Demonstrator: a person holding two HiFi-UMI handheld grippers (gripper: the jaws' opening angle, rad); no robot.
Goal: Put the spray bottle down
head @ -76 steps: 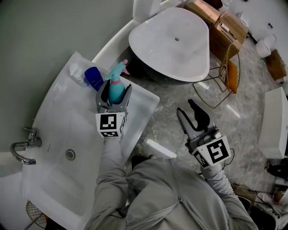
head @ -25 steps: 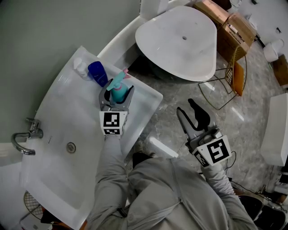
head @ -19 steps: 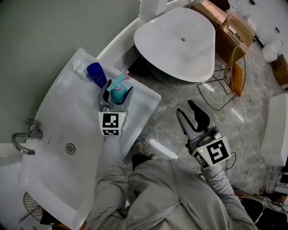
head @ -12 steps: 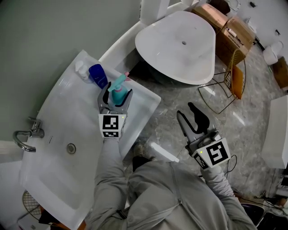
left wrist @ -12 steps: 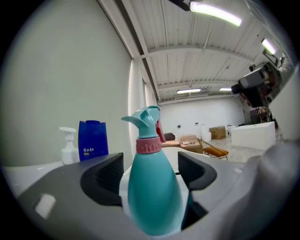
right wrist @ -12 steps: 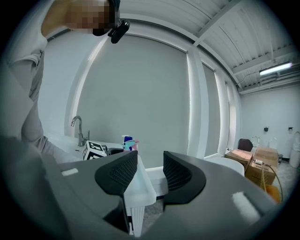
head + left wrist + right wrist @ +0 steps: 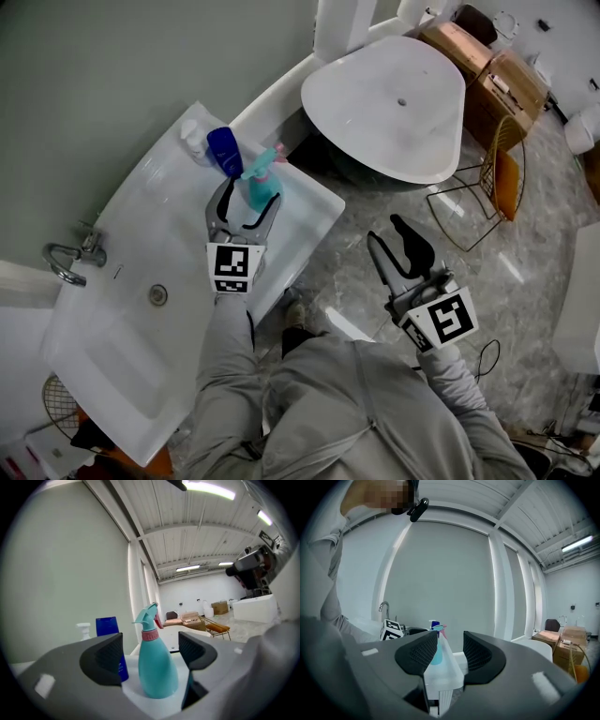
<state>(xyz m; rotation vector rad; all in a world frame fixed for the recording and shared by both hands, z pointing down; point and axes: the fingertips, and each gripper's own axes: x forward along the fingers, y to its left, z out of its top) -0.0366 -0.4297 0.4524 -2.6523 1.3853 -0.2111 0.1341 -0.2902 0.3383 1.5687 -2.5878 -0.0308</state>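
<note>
**Left gripper open about the standing spray bottle on the washbasin deck.**
The left gripper (image 7: 152, 651) held nothing, its jaws spread wide. The teal spray bottle (image 7: 157, 667) stood between the jaw tips, straight ahead along their line. Its long axis was upright and its base rested on the white washbasin (image 7: 122, 281). This was much the nearer gripper, so any retreat would probably have to run straight back to clear the bottle. The right gripper (image 7: 386, 234) hung well apart over the marble floor (image 7: 375, 202), jaws parted and empty. The left gripper view alone showed a gap on either side of the bottle. The head view alone showed it near the deck's outer corner, just beside a blue bottle (image 7: 225, 150) and near a white pump dispenser (image 7: 192, 141).
</note>
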